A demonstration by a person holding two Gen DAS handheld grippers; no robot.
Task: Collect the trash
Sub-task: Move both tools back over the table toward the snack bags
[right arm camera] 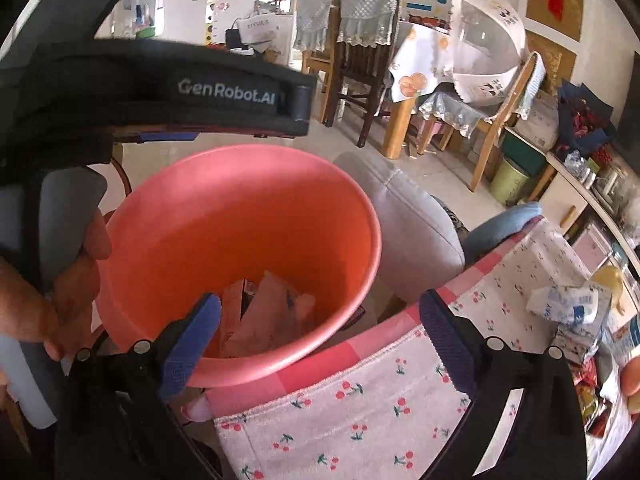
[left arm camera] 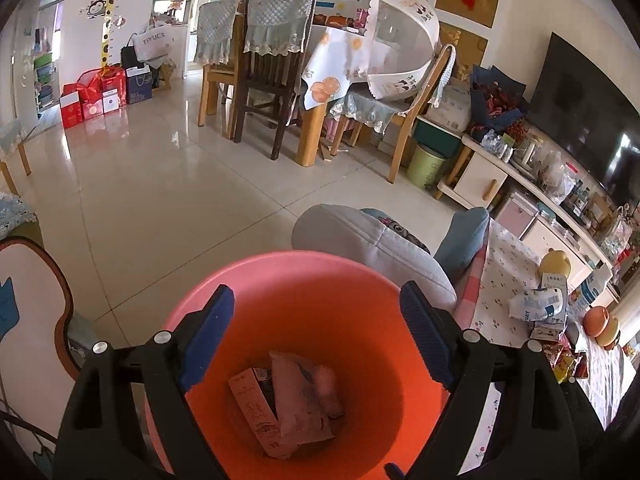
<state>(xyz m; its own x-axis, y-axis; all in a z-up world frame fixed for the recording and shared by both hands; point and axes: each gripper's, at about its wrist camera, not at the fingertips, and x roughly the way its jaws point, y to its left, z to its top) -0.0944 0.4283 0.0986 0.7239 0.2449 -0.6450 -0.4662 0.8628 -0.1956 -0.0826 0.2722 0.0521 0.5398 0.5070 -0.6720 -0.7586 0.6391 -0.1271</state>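
A pink-orange plastic bin (left arm camera: 280,280) stands on the floor beside the table, also in the right wrist view (right arm camera: 240,176). Inside lie a small carton (left arm camera: 252,408) and a crumpled wrapper (left arm camera: 300,400); they also show in the right wrist view (right arm camera: 264,312). My left gripper (left arm camera: 316,332) is open and empty, right above the bin's mouth. My right gripper (right arm camera: 320,340) is open and empty, over the bin's near rim and the table edge. A crumpled white-and-blue packet (left arm camera: 538,306) lies on the cherry-print tablecloth (right arm camera: 380,400), to the right, and shows in the right wrist view (right arm camera: 568,304).
A grey cushioned seat (left arm camera: 360,236) stands behind the bin. More packets and fruit (left arm camera: 600,320) crowd the table's right side. A dining table with chairs (left arm camera: 280,80) and a TV cabinet (left arm camera: 520,184) stand further back. The left gripper's body (right arm camera: 160,92) fills the right view's upper left.
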